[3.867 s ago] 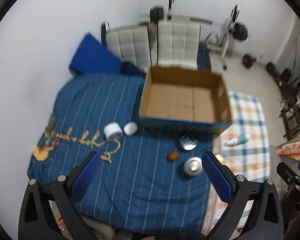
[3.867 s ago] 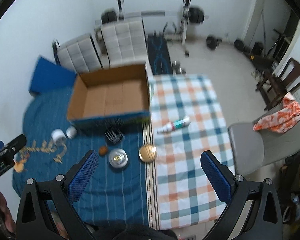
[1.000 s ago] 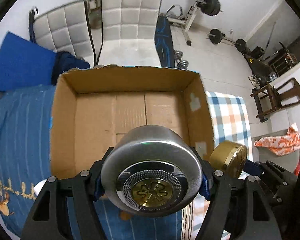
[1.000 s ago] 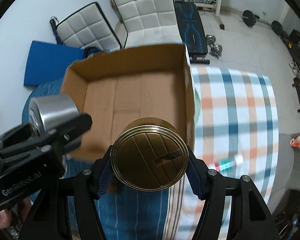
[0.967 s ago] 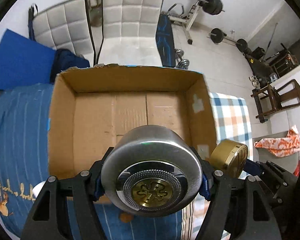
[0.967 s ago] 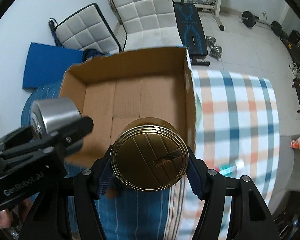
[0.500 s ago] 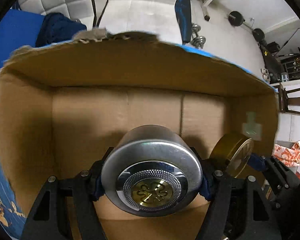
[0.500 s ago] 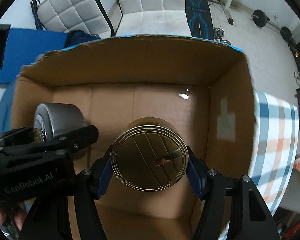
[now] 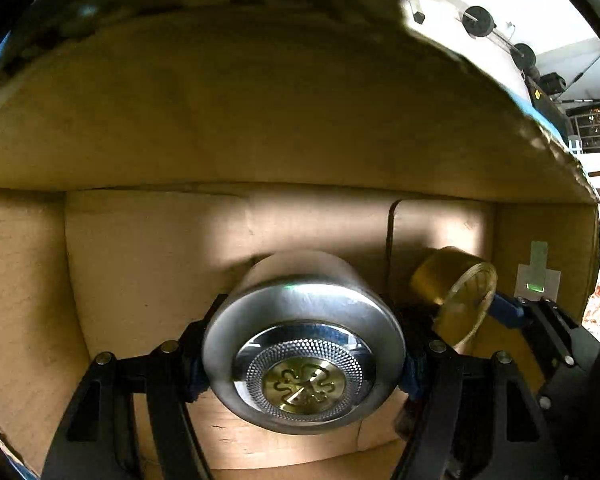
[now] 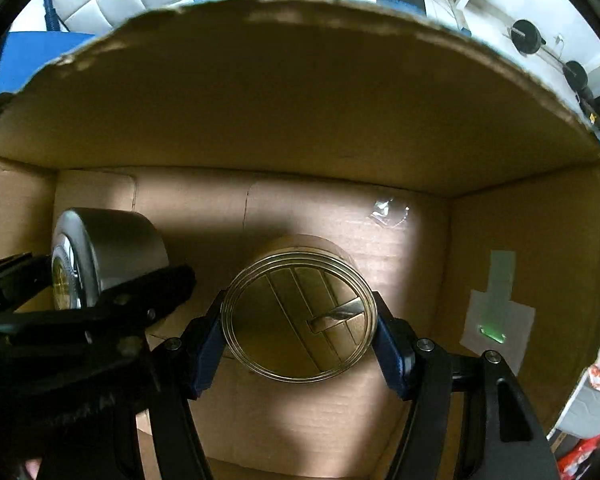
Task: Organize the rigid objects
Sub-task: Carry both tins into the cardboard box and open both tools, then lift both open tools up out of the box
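Inside the cardboard box (image 10: 300,120), left hand-held gripper (image 9: 304,364) clamped on a silver round tin (image 9: 304,344), right hand-held gripper (image 10: 300,344) beside it clamped on a gold round tin (image 10: 300,316), both pointing steeply down at the box floor, no legible writing on either tin.

the silver tin (image 9: 304,320) hides the left hand-held gripper's (image 9: 303,364) pads and the box floor (image 9: 148,264) beneath.

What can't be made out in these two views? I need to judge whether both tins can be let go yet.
- Undersides of the silver tin and gold tin: both views, hidden by the tins themselves, so contact with the cardboard box floor is unclear.
- Box's near wall: cut off by the bottom edge.
- Left gripper pads: left wrist view, mostly hidden behind the silver tin.
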The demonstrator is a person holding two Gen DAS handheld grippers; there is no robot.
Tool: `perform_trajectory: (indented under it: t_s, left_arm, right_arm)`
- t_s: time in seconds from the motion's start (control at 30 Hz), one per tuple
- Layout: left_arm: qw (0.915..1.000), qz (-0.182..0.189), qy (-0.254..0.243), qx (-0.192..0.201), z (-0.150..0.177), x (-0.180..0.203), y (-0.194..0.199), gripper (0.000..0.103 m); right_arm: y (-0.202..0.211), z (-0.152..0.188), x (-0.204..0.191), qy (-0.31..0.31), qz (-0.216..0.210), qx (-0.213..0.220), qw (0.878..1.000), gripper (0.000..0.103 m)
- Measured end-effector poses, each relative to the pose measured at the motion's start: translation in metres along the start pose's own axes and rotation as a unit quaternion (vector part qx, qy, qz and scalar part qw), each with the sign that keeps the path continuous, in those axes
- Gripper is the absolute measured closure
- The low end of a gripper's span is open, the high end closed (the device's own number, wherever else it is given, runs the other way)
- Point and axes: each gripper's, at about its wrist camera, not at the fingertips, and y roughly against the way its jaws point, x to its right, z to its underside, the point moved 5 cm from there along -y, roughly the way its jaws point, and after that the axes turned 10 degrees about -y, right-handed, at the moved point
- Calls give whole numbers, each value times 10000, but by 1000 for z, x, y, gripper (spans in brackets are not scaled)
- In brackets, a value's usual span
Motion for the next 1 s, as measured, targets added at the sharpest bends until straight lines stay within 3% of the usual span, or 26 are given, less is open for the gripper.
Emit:
perform_trajectory:
  t_s: [0.17,0.27,0.33,0.5,0.6,0.8,0.93,0.97,1.0]
  left_arm:
    - [9999,65,115,-82,3,6,5,31]
    - [9998,84,137,-100,5,11,12,27]
    - [9999,-12,113,-76,4,13,18,24]
    - [9996,-285,26,6,17,21,37,5]
    - [9990,-411,42,196,25,18,52,3]
    - [9948,-657,80,772,66,6,91,1]
    - [9893,-886,1,1157,80,6,115,1]
    - [9880,-916,-12,1242,85,7,121,1]
    - [9864,-955,-25,1337,91,8,130,1]
  right_arm:
    - [-4,0,7,-35,-18,-111,9999,33]
    - [0,1,14,-106,26,-139,9998,21]
    - [4,2,15,-161,-59,-188,9997,20]
    - [23,16,20,-301,-171,-193,9992,10]
    - [38,32,20,-301,-239,-137,9992,0]
    - [73,85,36,-355,37,276,9990,0]
    - [99,117,33,-326,-21,456,9984,0]
    - [101,99,38,-332,-36,481,9983,0]
    - [110,108,41,-336,-44,558,9979,0]
